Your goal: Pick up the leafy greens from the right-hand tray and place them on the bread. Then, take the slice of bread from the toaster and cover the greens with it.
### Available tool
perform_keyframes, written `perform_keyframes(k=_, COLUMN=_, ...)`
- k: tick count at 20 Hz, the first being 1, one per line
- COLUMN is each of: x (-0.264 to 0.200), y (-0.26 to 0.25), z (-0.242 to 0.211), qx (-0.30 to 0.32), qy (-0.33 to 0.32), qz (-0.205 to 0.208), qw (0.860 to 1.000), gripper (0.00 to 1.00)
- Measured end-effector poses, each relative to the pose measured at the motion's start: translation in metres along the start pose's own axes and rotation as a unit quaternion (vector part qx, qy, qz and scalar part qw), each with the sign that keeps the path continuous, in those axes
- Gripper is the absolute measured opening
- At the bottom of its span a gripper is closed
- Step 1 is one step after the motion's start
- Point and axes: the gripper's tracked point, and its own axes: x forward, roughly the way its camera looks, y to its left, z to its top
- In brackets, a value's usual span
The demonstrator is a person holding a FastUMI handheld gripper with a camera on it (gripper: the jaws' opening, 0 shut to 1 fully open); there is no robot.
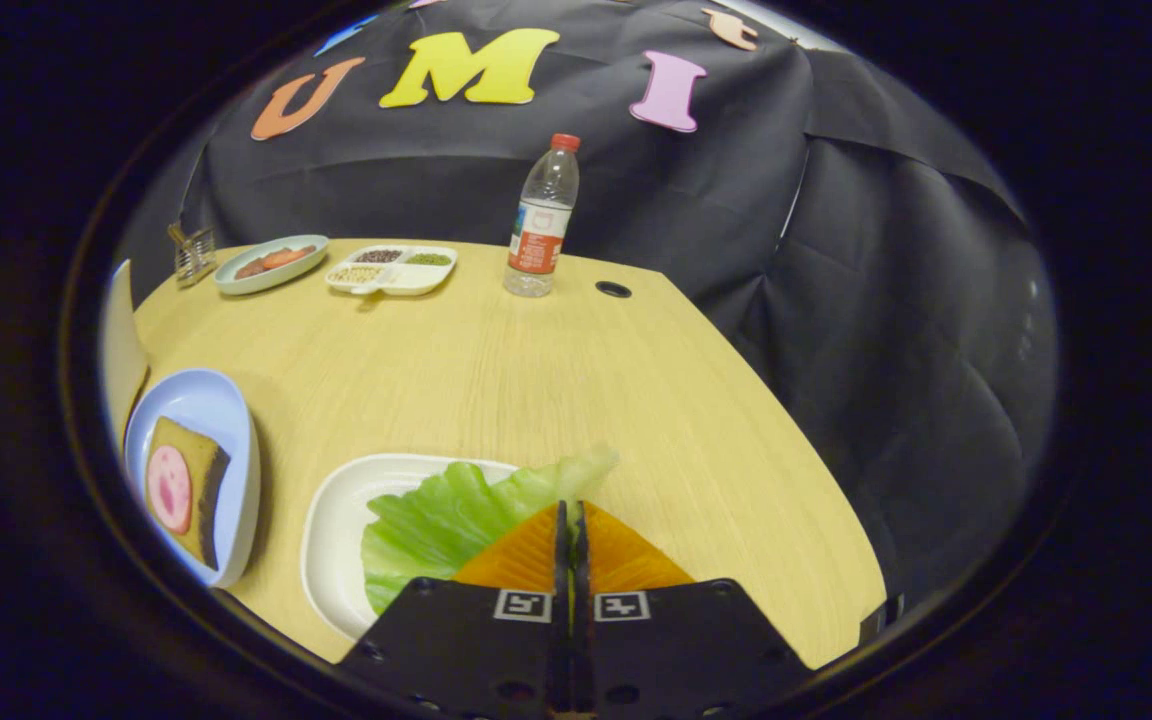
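A green leafy lettuce leaf (436, 520) lies across the white tray (331, 530) just ahead of my fingers, its far tip reaching past the tray's rim. My gripper (570, 525) stands shut, both fingers pressed together on the leaf's right part, with a thin sliver of green between them. To the left of the tray, a pale blue plate (226, 410) holds a brown-crusted slice of bread (198, 470) with a round pink slice (169, 488) on top. A pale object (120, 340) stands beyond that plate; I cannot tell what it is.
At the table's far side stand a water bottle (542, 220), a divided white dish of beans (392, 268), a plate with food (271, 262) and a small glass holder (194, 252). A cable hole (613, 289) lies right of the bottle. The table's right edge (786, 400) runs close by.
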Motion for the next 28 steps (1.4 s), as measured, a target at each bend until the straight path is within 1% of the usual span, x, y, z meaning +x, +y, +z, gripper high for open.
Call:
perform_keyframes(k=2, x=-0.012, y=-0.003, z=0.008, qx=0.002, qy=-0.016, qz=-0.002, qw=1.000, gripper=0.00)
perform_keyframes(k=5, x=-0.041, y=0.003, z=0.034, qx=-0.003, qy=-0.067, qz=0.008, qw=0.998, gripper=0.00)
perform_keyframes(k=7, x=-0.066, y=0.005, z=0.048, qx=-0.010, qy=-0.093, qz=0.007, qw=0.996, gripper=0.01)
perform_keyframes(k=10, x=-0.101, y=0.021, z=0.065, qx=-0.008, qy=-0.122, qz=0.019, qw=0.992, gripper=0.00)
perform_keyframes(k=14, x=-0.143, y=0.060, z=0.083, qx=-0.021, qy=-0.154, qz=0.047, qw=0.987, gripper=0.00)
perform_keyframes(k=17, x=-0.172, y=0.107, z=0.088, qx=-0.037, qy=-0.173, qz=0.083, qw=0.981, gripper=0.00)
perform_keyframes(k=22, x=-0.206, y=0.204, z=0.080, qx=-0.066, qy=-0.184, qz=0.159, qw=0.968, gripper=0.00)
perform_keyframes(k=25, x=-0.214, y=0.268, z=0.061, qx=-0.063, qy=-0.161, qz=0.221, qw=0.960, gripper=0.00)
perform_keyframes(k=27, x=-0.210, y=0.295, z=0.052, qx=-0.061, qy=-0.147, qz=0.245, qw=0.956, gripper=0.00)
perform_keyframes(k=28, x=-0.203, y=0.299, z=0.051, qx=-0.064, qy=-0.144, qz=0.245, qw=0.957, gripper=0.00)
